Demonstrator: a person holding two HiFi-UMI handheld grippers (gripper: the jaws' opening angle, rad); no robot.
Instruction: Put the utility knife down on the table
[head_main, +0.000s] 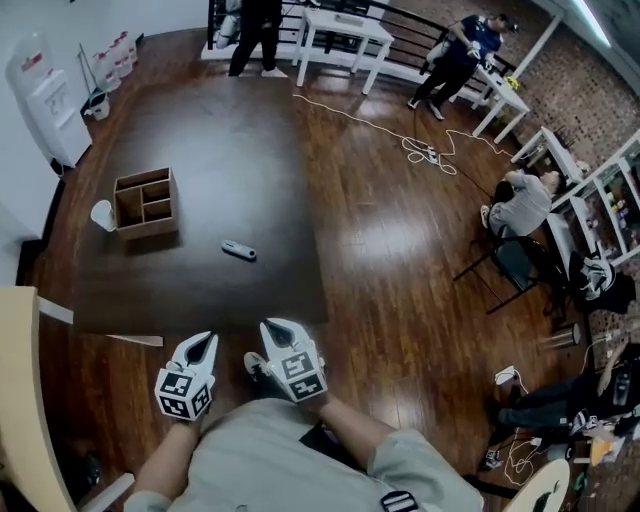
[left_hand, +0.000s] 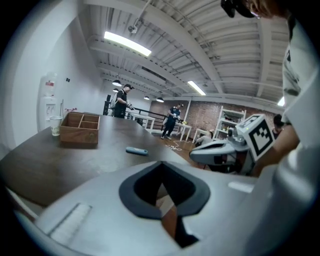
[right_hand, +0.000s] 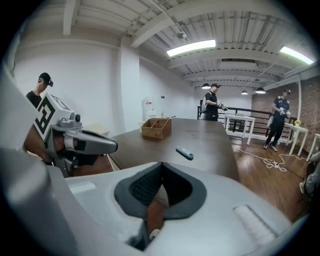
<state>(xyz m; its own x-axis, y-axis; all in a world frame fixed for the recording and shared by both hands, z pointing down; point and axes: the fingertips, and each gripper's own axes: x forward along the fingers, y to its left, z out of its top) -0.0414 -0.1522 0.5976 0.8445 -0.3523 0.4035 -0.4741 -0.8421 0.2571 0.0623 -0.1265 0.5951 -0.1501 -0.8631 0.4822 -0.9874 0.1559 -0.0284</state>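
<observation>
Slim blue-grey utility knife (head_main: 239, 250) lies flat mid-table (head_main: 200, 140), apart from the wooden box (head_main: 146, 203). Left gripper (head_main: 203, 343) and right gripper (head_main: 277, 328) hover near the edge, both pinched together on nothing.

— How are the grippers sitting?
— The left gripper (head_main: 207, 338) is hanging just beside the right gripper (head_main: 277, 325), both pointing forward and tilting slightly down.
— And the jaws?
— Both pairs are pressing together at the tips, with nothing between them. The forearms (head_main: 165, 462) are trailing back behind the grippers.
</observation>
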